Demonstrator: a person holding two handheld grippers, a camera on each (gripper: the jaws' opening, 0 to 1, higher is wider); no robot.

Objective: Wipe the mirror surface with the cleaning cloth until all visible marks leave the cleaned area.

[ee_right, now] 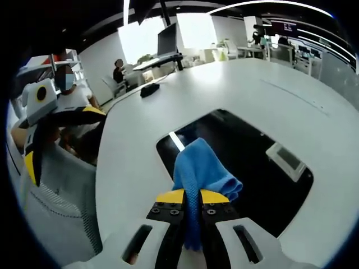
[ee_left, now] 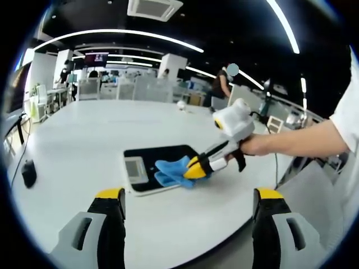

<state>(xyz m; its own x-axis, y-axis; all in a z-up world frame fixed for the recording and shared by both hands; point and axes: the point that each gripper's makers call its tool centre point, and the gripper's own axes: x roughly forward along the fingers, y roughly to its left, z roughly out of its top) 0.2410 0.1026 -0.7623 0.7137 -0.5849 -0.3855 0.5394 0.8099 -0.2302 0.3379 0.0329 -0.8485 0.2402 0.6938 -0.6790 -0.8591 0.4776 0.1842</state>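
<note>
A rectangular mirror (ee_left: 162,152) lies flat on the white table (ee_left: 84,134), its glass dark with a reflected ceiling panel. On its near right part rests a blue cleaning cloth (ee_left: 173,171), pinched by my right gripper (ee_left: 197,167), which a hand holds from the right. In the right gripper view the right gripper (ee_right: 193,196) is shut on the cloth (ee_right: 199,165), which lies bunched on the mirror (ee_right: 252,168). My left gripper (ee_left: 189,197) hovers over the table's near edge, jaws wide apart and empty; the left gripper (ee_right: 59,140) also appears off the table's edge.
A black mouse-like object (ee_left: 28,172) sits on the table left of the mirror, and a small white object (ee_left: 181,104) at the far side. The table edge (ee_left: 224,235) curves close below my left jaws. A person (ee_right: 119,70) sits at a far desk.
</note>
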